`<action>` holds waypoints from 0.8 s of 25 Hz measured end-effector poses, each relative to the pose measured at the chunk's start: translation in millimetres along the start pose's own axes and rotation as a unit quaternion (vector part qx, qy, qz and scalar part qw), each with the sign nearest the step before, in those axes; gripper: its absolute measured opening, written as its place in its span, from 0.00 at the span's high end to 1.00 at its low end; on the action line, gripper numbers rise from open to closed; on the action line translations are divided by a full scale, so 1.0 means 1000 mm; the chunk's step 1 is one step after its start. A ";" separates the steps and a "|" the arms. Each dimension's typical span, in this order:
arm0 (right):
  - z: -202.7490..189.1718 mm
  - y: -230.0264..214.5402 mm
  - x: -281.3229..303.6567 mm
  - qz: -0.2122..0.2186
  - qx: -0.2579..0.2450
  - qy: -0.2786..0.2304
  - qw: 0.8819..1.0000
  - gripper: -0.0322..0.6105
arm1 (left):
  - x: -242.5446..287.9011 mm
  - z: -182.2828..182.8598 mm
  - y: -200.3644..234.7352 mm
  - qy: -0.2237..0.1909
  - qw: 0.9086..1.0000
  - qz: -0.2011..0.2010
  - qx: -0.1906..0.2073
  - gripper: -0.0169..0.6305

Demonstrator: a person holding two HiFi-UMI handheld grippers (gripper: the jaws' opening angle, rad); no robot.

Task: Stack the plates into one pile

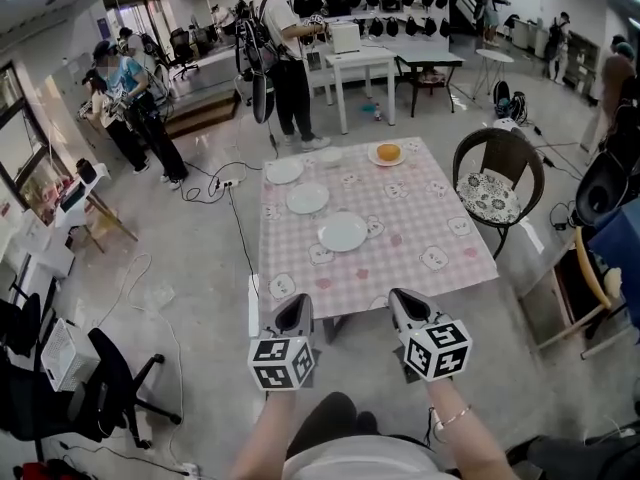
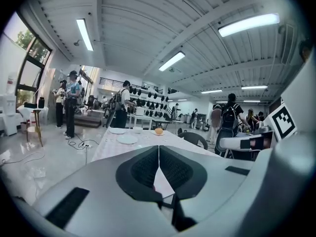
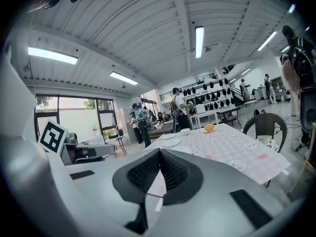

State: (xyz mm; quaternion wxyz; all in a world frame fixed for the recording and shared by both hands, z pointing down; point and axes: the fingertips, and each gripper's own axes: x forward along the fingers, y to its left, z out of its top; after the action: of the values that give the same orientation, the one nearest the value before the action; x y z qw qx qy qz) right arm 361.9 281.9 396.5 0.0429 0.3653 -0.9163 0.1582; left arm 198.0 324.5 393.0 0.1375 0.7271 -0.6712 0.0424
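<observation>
Starting at your left, the left claw (image 1: 293,311) is clenched on nothing, pads pressed together, and hangs short of the near edge of the counter (image 1: 440,230), so release it before you reach in. Three empty white plates lie apart on the checked cloth in a slanting row. The far plate (image 1: 284,172) sits toward the left edge, and the middle plate (image 1: 307,198) is just beside it. Past the small bowl (image 1: 330,155) at the back, the near plate (image 1: 343,232) lies closest to you and looks the best base for the pile. Pinch each plate by its rim, since they lie flat and will probably slide on the cloth, lift it clear, and lower it level and centred. The loaded plate (image 1: 388,153) at the far edge carries a round orange food, so stack it last, on top, or leave it. Your right claw (image 1: 405,306) is likewise clenched and empty, just off the near edge. Open it too, and keep that arm clear of the chair (image 1: 497,183) on the right.
</observation>
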 end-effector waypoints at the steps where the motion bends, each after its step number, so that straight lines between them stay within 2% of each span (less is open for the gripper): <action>1: 0.000 -0.002 0.004 0.000 0.001 0.000 1.000 0.94 | 0.003 -0.001 0.003 0.001 1.000 0.002 0.000 0.94; 4: 0.003 -0.006 0.020 0.000 0.005 -0.003 1.000 0.94 | 0.015 -0.001 0.014 0.005 1.000 0.007 0.001 0.94; 8: 0.004 -0.011 0.048 -0.011 0.009 0.000 1.000 0.87 | 0.035 0.001 0.032 0.011 1.000 0.001 -0.003 0.93; 11: 0.004 -0.013 0.076 -0.014 0.024 0.005 1.000 0.83 | 0.053 0.004 0.055 0.015 1.000 -0.001 -0.009 0.86; 20: 0.016 -0.051 0.180 -0.028 0.043 0.033 0.998 0.74 | 0.154 0.021 0.116 0.032 0.999 -0.012 -0.042 0.77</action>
State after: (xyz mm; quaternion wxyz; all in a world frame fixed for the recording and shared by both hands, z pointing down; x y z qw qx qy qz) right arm 266.1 124.2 429.8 0.0614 0.3874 -0.8960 0.2082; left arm 95.7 163.4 427.5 0.1899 0.7273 -0.6586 0.0355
